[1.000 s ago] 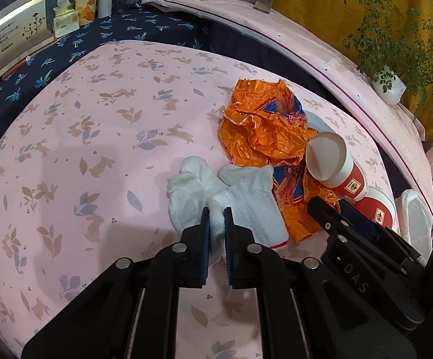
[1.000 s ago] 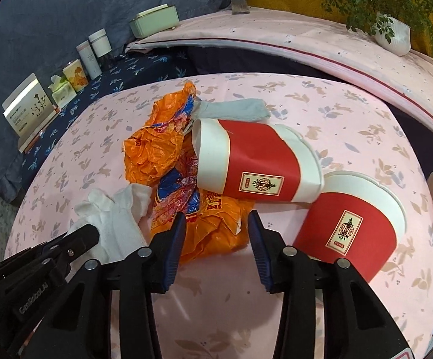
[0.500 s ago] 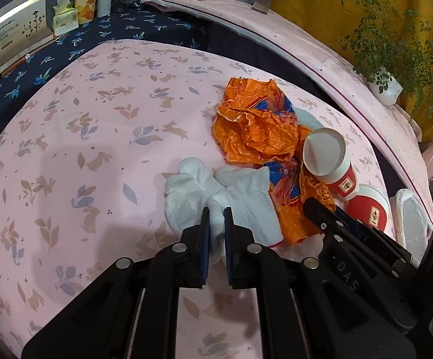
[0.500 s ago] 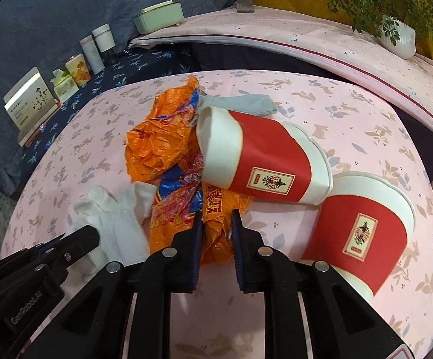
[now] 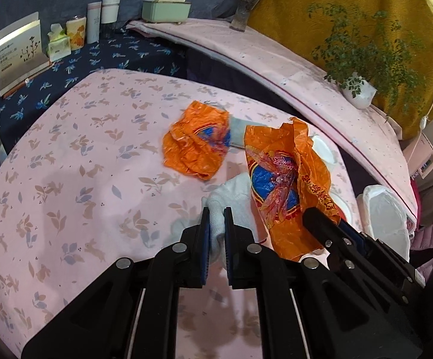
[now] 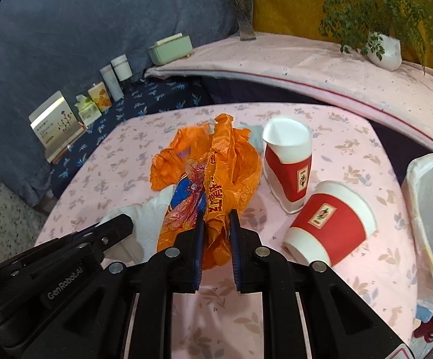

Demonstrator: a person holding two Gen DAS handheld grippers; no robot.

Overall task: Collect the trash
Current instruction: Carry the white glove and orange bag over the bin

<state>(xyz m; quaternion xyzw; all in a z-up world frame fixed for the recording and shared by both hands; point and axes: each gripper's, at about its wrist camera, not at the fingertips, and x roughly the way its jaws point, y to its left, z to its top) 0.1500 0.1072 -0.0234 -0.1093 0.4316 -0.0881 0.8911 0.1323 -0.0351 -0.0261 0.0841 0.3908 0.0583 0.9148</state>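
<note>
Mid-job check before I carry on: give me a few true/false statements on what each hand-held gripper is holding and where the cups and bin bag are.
1. The right hand-held gripper is shut on the orange wrapper. True.
2. The left hand-held gripper is open and holds nothing. False: it is shut on the white cloth.
3. Both red paper cups lie on their sides. False: the far red cup stands tilted with its mouth up; only the near red cup lies on its side.
4. A second orange wrapper lies on the pink tablecloth. True.
5. The white bin bag is at the table's right edge. True.
</note>
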